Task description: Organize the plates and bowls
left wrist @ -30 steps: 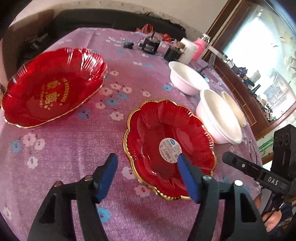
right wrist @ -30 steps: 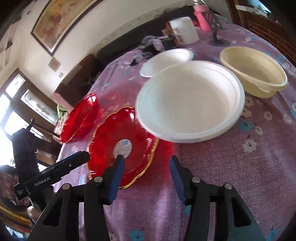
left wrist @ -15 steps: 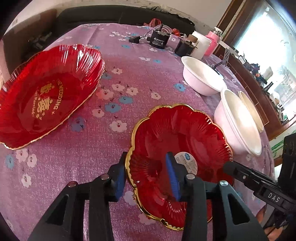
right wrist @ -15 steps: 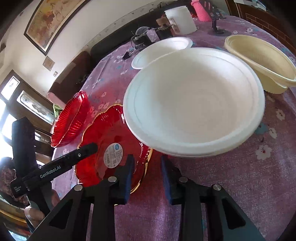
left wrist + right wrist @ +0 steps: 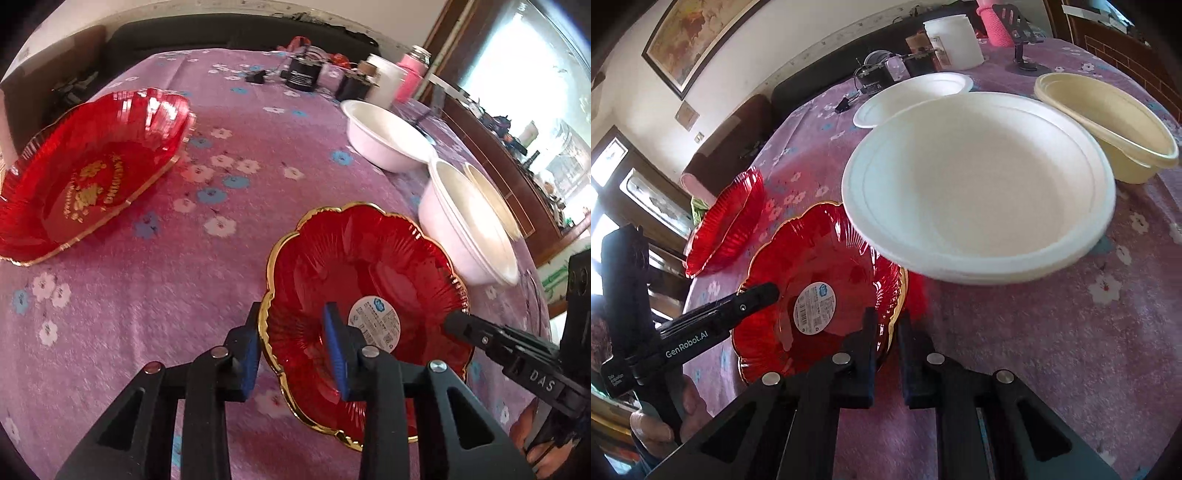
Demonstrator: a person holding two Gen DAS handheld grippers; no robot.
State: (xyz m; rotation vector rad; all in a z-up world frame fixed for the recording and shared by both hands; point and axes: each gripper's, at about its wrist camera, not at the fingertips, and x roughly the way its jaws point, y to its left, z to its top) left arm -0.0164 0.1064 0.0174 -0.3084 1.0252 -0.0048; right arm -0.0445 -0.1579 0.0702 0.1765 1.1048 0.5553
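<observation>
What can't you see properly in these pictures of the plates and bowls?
- Sticker on the small red plate: print too small in both views.
- Small red plate's near rim, right wrist view: hidden behind the right gripper.
- Big red plate, left wrist view: left side cut off by the edge.
- White bowl: its underside faces away.

A purple flowered cloth (image 5: pixel 229 280) covers the surface. Behind it a dark sofa (image 5: pixel 221 33) stands against a pale wall (image 5: pixel 768 40) that bears a framed painting (image 5: pixel 690 33). Bright daylight comes through a wood-framed window (image 5: pixel 517 66), with a wooden sideboard (image 5: pixel 509 177) below it.
</observation>
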